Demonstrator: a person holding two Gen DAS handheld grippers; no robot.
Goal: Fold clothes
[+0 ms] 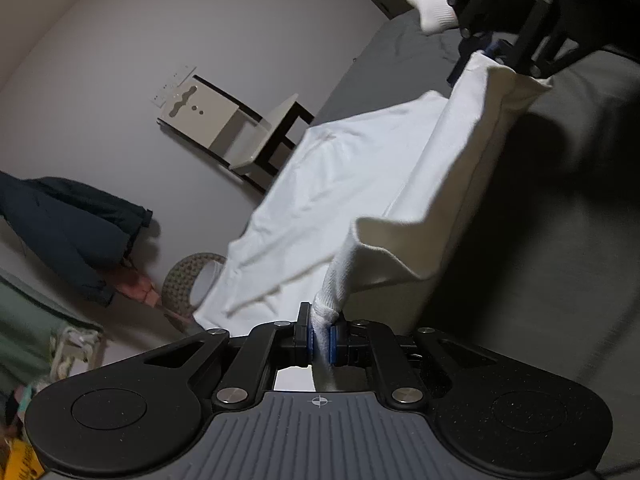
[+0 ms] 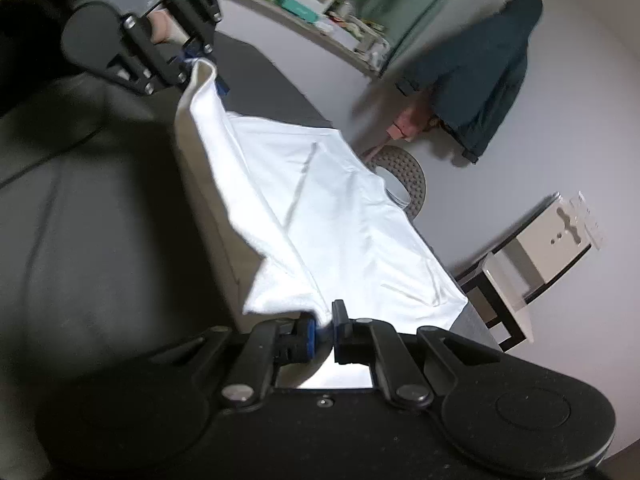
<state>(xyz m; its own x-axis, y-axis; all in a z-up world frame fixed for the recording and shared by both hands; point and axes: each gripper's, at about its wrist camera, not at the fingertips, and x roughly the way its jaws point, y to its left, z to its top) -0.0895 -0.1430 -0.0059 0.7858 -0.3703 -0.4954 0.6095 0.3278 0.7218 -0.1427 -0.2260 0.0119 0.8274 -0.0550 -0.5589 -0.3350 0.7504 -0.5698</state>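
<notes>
Shirt (image 1: 344, 184) first: it's a white one, spread partly over a grey bed (image 1: 384, 64), with one long edge lifted off the surface and stretched between the two tools, so the rest of the cloth drapes down from that edge and lies flat beyond it. Left tongs (image 1: 321, 338) are clamped tight on a bunched corner of the fabric, and the right tongs (image 2: 323, 328) are pinched on the opposite corner the same way, both pairs of blue pads squeezed right into the cloth. Looks to me like a fold-over is in progress, so my advice would be to keep the held edge taut and level, carry both corners across at the same pace, and lay them down square on the far edge before letting go, otherwise the middle sags and you get a crooked crease. Now the iffy bits: I can't tell whether these corners are hem or shoulders, since the collar and sleeves aren't clearly readable and folds hide them. Near side of the bed is just dark shadow. Behind it there's a white sock (image 1: 430, 6) on somebody's foot, a dark jacket (image 2: 486, 76) hanging on the wall, a chair (image 1: 256, 128), and a cluttered shelf (image 2: 320, 4) too blurry to sort out.
</notes>
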